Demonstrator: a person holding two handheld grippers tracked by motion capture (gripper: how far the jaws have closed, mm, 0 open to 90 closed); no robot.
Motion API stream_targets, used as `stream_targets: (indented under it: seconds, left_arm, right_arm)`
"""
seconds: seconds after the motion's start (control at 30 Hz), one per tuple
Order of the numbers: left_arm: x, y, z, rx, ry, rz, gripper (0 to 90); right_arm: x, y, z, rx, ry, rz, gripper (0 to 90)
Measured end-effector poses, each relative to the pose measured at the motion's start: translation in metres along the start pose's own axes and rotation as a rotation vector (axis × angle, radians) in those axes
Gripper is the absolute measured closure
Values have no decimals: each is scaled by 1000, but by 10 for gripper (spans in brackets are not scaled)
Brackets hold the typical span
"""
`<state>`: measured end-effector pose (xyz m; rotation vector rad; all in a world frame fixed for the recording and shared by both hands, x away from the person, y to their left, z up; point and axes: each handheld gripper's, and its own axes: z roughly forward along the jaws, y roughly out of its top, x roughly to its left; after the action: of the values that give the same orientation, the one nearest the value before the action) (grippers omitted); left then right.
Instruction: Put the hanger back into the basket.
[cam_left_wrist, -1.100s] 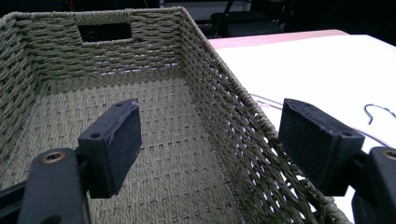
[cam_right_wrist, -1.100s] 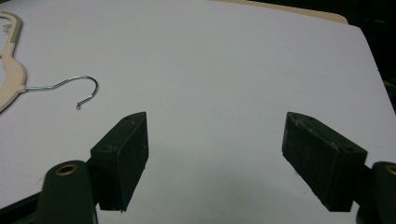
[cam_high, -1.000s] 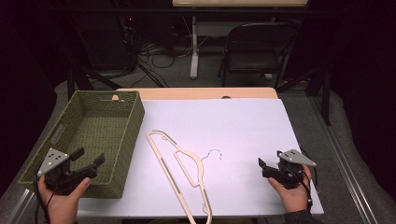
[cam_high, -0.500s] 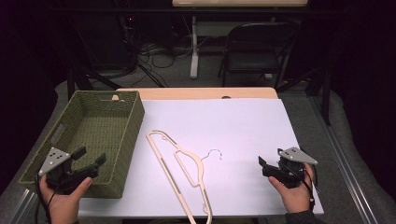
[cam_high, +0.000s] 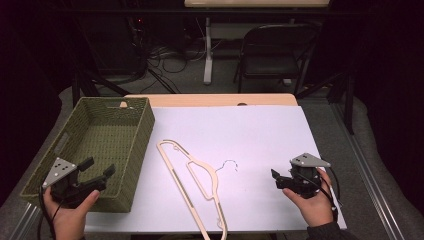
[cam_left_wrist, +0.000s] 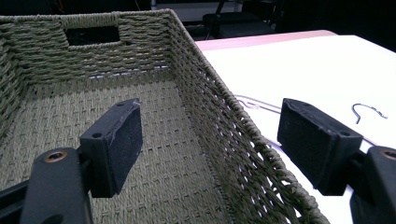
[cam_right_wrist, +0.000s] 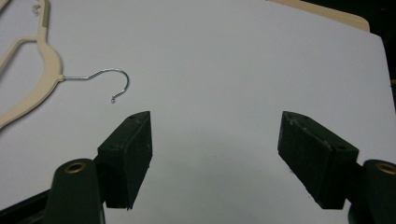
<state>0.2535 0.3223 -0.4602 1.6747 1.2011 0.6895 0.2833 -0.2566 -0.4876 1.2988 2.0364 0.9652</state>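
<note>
Green woven rectangular basket (cam_high: 131, 145) sits at table's left, nothing inside. Cream plastic hanger (cam_high: 192, 180) lies beside it on white sheet (cam_high: 260, 135). Left gripper (cam_high: 97, 172) over basket's near corner and right gripper (cam_high: 276, 179) both gape wide, holding nothing.

1. Looks like a lab / recording setup, not a home.
2. Table (cam_high: 310, 150) w/ plain white sheet as work surface, dark surround beyond both grippers.
3. Past far edge, well ahead of right gripper (cam_high: 276, 178): black folding chair (cam_high: 270, 52), desk legs, loose cables (cam_high: 165, 52) on grey floor.
4. Handheld gripper rigs w/ trailing cables suggest data-capture work.
</note>
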Motion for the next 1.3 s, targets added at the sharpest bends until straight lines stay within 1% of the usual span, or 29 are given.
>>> stream_targets:
  seconds: [0.03,0.07,0.1,0.13,0.17,0.23,0.27,0.3,0.33,0.4,0.43,0.47,0.5,0.63,0.7,0.73,0.77,0.8,0.87,0.93,0.97,1.0,1.1,1.13,1.17,1.2,1.27,1.3]
  left_arm:
    - [0,0,0,0,1,-1,222]
    - [-1,0,0,0,2,-1,222]
    - [-1,0,0,-1,0,-1,222]
    - [-1,0,0,-3,-1,-2,222]
    - [-1,0,0,-3,-1,-2,222]
    - [-1,1,0,-2,-2,-1,223]
    - [-1,0,0,-2,-2,-2,223]
    - [-1,0,0,0,-3,0,223]
    - [-1,0,0,0,-4,0,223]
    - [-1,0,1,2,-4,1,223]
    - [-1,0,1,3,-4,1,223]
    - [-1,0,1,2,-5,1,223]
    - [-1,0,1,2,-5,1,223]
    - [-1,0,0,1,-3,-1,223]
    - [-1,0,0,1,-1,-1,223]
    - [-1,0,0,-1,-2,-1,223]
    - [-1,0,0,1,-2,0,223]
    - [-1,0,0,1,-2,0,223]
    - [-1,0,0,1,-3,2,223]
    - [-2,0,0,1,-4,3,223]
    - [-2,0,0,1,-4,4,223]
    - [-2,0,0,1,-4,4,223]
    - [-1,1,-1,-3,-2,-1,223]
    - [-1,1,-1,-4,-2,-2,225]
    - [-1,1,-1,-5,-1,-2,225]
    - [-1,1,-1,-5,-1,-2,225]
    - [-1,1,-1,-6,-1,-2,225]
    - [-1,1,-1,-6,-2,-2,225]
  right_arm:
    - [1,1,1,15,6,-3,290]
    - [1,1,1,15,6,-3,290]
    - [2,2,1,27,14,-8,294]
    - [5,4,4,56,29,-18,295]
    - [5,4,4,56,29,-18,295]
    - [7,6,6,97,47,-35,294]
    - [9,7,7,112,53,-32,294]
    - [12,9,10,141,68,-48,288]
    - [12,9,10,141,68,-48,288]
    - [14,11,11,168,77,-57,267]
    - [15,11,12,171,78,-56,264]
    - [16,12,12,176,75,-55,265]
    - [18,14,13,191,89,-43,269]
    - [18,17,15,209,110,-45,292]
    - [19,18,16,218,113,-45,292]
    - [18,19,15,237,118,-52,292]
    - [20,19,18,233,113,-60,296]
    - [21,20,17,248,120,-66,304]
    - [22,21,18,246,117,-69,312]
    - [25,22,19,256,112,-85,330]
    - [26,25,20,283,124,-98,337]
    - [26,25,20,283,124,-98,337]
    - [29,28,22,316,131,-105,353]
    - [31,31,23,348,144,-110,367]
    - [31,31,23,348,144,-110,367]
    - [33,32,24,363,147,-118,374]
    - [35,35,26,397,167,-130,385]
    - [36,36,28,405,167,-140,389]
